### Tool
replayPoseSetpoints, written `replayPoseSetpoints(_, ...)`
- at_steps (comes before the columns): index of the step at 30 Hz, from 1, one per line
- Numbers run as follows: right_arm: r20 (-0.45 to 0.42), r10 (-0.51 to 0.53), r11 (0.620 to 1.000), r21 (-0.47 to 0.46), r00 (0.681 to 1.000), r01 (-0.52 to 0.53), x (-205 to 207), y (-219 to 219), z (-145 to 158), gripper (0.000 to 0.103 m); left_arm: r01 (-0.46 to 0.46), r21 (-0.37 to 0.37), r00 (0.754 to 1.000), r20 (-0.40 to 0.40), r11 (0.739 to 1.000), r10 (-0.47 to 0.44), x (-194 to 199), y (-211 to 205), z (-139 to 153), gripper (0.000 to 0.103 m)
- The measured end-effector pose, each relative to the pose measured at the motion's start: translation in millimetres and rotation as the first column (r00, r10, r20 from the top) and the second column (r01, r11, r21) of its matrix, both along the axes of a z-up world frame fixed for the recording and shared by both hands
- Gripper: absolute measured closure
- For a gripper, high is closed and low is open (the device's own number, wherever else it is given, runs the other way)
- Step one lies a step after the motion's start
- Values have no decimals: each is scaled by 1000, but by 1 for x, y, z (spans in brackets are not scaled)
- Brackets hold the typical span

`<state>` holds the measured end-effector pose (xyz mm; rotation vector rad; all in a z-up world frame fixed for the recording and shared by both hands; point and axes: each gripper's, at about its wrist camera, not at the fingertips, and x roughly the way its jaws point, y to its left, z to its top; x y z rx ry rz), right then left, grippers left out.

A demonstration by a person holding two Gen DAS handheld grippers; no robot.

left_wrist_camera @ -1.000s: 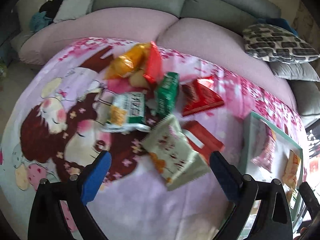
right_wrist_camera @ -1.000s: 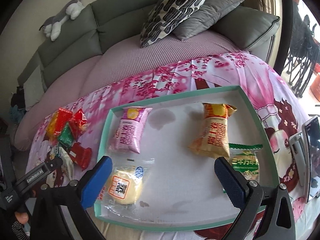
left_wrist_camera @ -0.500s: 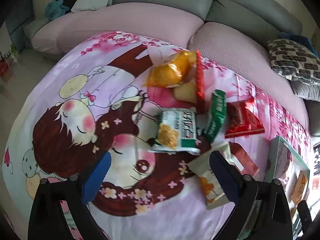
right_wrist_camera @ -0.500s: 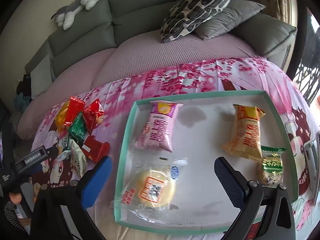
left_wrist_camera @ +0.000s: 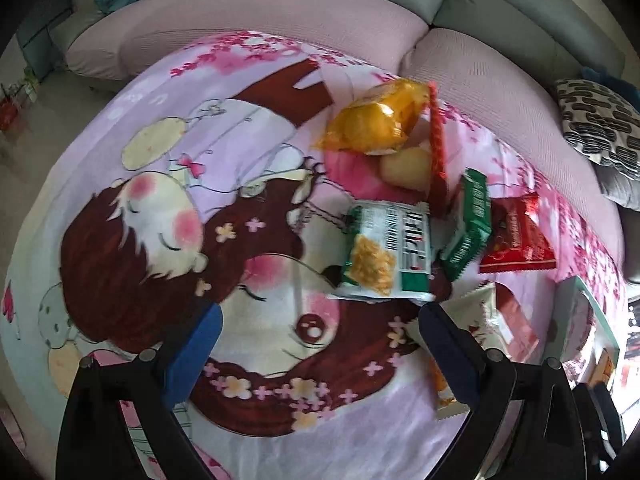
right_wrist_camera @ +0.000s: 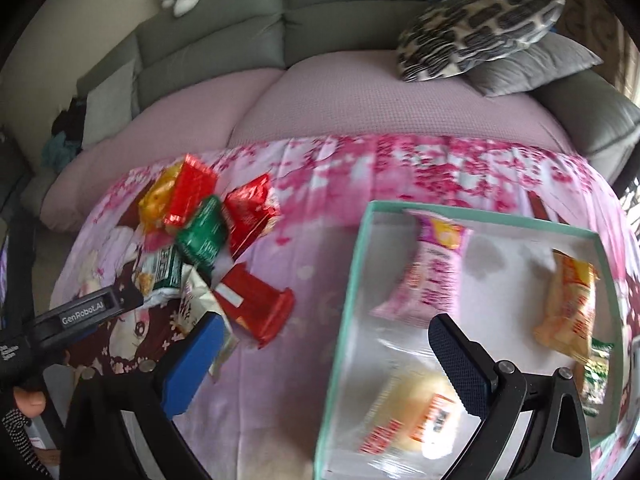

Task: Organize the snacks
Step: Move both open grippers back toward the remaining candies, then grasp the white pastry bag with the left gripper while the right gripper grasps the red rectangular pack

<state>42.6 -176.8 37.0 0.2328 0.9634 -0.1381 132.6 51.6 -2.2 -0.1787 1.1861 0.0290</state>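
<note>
The left gripper (left_wrist_camera: 318,342) hangs over a table covered with a pink cartoon-print cloth (left_wrist_camera: 168,184), its blue-padded jaws spread wide with nothing between them; a green-and-white crinkly snack packet (left_wrist_camera: 386,256) lies on the cloth just ahead of the right-hand jaw. Behind that packet the loose pile goes on: a puffy orange-yellow snack bag (left_wrist_camera: 372,120) farthest back, a thin shiny red foil packet (left_wrist_camera: 437,148) standing on edge beside it, a dark green foil packet (left_wrist_camera: 470,224) leaning to the right, and a red triangular foil packet (left_wrist_camera: 516,236) at the pile's right edge. A cream-coloured snack packet with a serrated edge (left_wrist_camera: 478,316) sits partly hidden behind the right-hand jaw, with a flat red wrapper (right_wrist_camera: 256,304) touching it. The right gripper (right_wrist_camera: 326,354) is also wide open and holds nothing; its left jaw is over the cloth near the cream packet, its right jaw over a shallow white tray with a mint-green rim (right_wrist_camera: 348,292). In the tray lie a pink pillow-shaped snack packet (right_wrist_camera: 430,276) near the far left corner, an orange-yellow pillow packet (right_wrist_camera: 570,308) to the right, a small green-and-white packet (right_wrist_camera: 596,372) just beside it at the right rim, and a round bun in clear plastic wrap (right_wrist_camera: 416,420) at the near side, blurred. A grey sofa with pink seat covers (right_wrist_camera: 360,92) runs behind the table, carrying a black-and-cream patterned cushion (right_wrist_camera: 476,32).
</note>
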Motion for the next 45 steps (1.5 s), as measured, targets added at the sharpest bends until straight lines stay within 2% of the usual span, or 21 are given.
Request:
replayPoseSetpoints(5, -46, 34, 999, -8, 998, -34, 19, 13, -13, 0, 40, -6, 999, -18, 999, -41, 2, -13, -5, 4)
replayPoseSetpoints(9, -72, 24, 998, -63, 997, -28, 30, 13, -19, 0, 45, -19, 998, -31, 999, -45, 2, -20, -8, 4)
replayPoseSetpoints(19, -100, -31, 996, -81, 995, 22, 34, -10, -26, 0, 79, -143, 996, -37, 987, -85, 1, -53, -15, 5)
replayPoseSetpoints(22, -106, -49, 996, -79, 993, 40, 33, -17, -26, 0, 91, -160, 995, -35, 983, -97, 1, -61, -18, 10)
replayPoseSetpoints(24, -113, -58, 995, -88, 992, 48, 32, -19, -28, 0, 93, -178, 994, -40, 980, -102, 2, -64, -21, 18)
replayPoseSetpoints(25, -116, -59, 995, -84, 992, 50, 31, -20, -28, 0, 96, -175, 994, -43, 980, -105, 2, -66, -23, 20)
replayPoseSetpoints(27, -116, -62, 996, -66, 991, 54, 31, -22, -29, 0, 107, -152, 992, -49, 982, -116, 2, -70, -26, 33)
replayPoseSetpoints(29, -115, -64, 996, -65, 991, 57, 30, -23, -29, 0, 116, -150, 991, -42, 982, -124, 3, -72, -25, 37)
replayPoseSetpoints(30, -114, -65, 996, -69, 991, 57, 30, -22, -28, 0, 118, -138, 991, -40, 983, -124, 3, -71, -24, 42)
replayPoseSetpoints(32, -111, -65, 996, -70, 992, 58, 29, -22, -27, 0, 122, -111, 991, -45, 986, -128, 2, -69, -26, 48)
replayPoseSetpoints(36, -96, -50, 996, -74, 994, 43, 29, -18, -24, 0, 118, -125, 991, -52, 985, -125, 1, -59, -27, 50)
replayPoseSetpoints(40, -76, 11, 996, -83, 997, -18, 31, -4, -19, 0, 92, -30, 994, -54, 995, -93, 3, -42, -29, 50)
replayPoseSetpoints(45, -71, 91, 991, -94, 993, -98, 36, 20, -21, 1, 15, -72, 998, -65, 997, -20, 4, -13, -29, 50)
